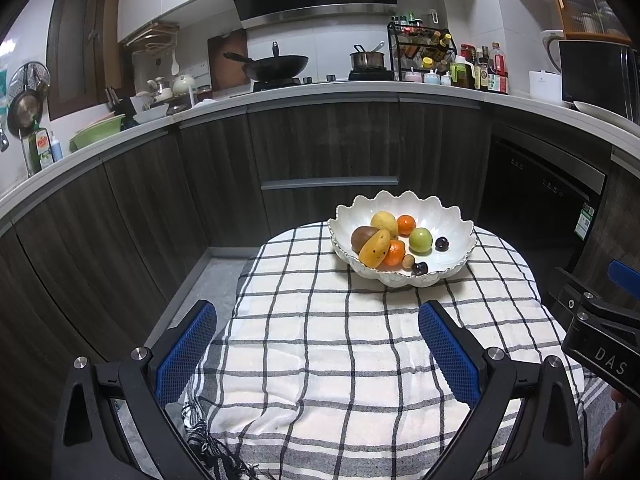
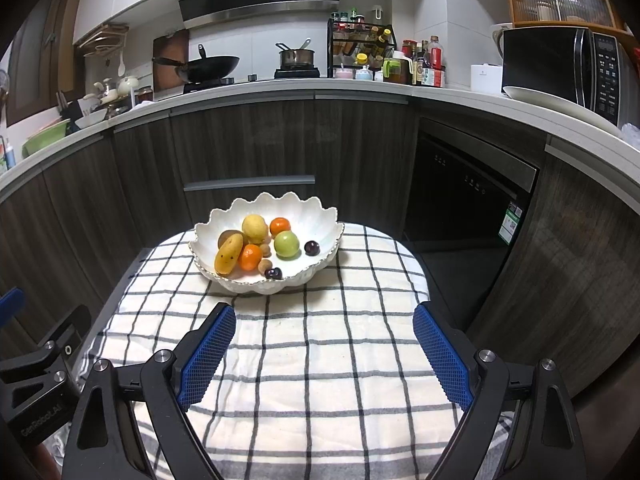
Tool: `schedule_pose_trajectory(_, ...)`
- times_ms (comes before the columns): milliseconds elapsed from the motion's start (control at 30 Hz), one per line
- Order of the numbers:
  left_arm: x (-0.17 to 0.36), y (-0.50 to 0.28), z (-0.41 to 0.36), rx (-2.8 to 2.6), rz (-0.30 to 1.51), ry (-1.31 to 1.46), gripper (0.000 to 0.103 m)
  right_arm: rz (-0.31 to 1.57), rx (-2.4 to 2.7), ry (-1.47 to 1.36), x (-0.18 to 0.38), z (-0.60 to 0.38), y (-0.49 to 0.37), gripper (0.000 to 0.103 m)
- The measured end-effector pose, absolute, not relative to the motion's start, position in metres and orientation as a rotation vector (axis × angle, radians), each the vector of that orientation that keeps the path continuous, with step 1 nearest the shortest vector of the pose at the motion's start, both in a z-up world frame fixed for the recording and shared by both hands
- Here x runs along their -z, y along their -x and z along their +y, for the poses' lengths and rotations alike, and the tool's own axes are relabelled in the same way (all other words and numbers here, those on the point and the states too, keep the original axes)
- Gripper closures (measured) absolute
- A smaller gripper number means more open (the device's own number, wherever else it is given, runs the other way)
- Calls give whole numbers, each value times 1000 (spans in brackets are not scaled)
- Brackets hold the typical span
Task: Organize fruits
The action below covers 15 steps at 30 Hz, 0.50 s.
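left gripper (image 1: 318, 340) and right gripper (image 2: 324, 344) both hovered over the near part of the checked cloth (image 2: 320, 360), jaws spread wide, nothing between them. white scalloped bowl (image 2: 224, 280) sat at the far end of the cloth. inside it: mango (image 2: 229, 254), two oranges (image 2: 250, 257), lemon (image 2: 255, 229), green apple (image 2: 287, 244), two dark cherries (image 2: 312, 247). kitchen counter (image 2: 360, 88) lay beyond.

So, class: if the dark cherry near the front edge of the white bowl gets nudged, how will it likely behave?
The cherry looks round and glossy, so it would probably roll and could slip from a pinch. It sits on the sloping inside of the bowl, so it may roll toward the middle. It looks small, so likely light.
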<state>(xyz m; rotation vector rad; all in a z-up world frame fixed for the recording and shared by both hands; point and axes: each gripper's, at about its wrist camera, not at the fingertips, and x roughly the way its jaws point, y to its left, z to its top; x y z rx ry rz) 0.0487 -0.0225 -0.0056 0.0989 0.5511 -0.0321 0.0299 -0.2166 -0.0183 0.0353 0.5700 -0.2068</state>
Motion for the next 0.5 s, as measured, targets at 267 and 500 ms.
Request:
schedule_pose_trajectory(267,6,-49,-23,43,554,-94,0,571,207,-35,18,-216,-30,12)
schedule_pose_trajectory(500,7,-51,-22,38,564,-89,0,573,208,-34,18,-217,-30,12)
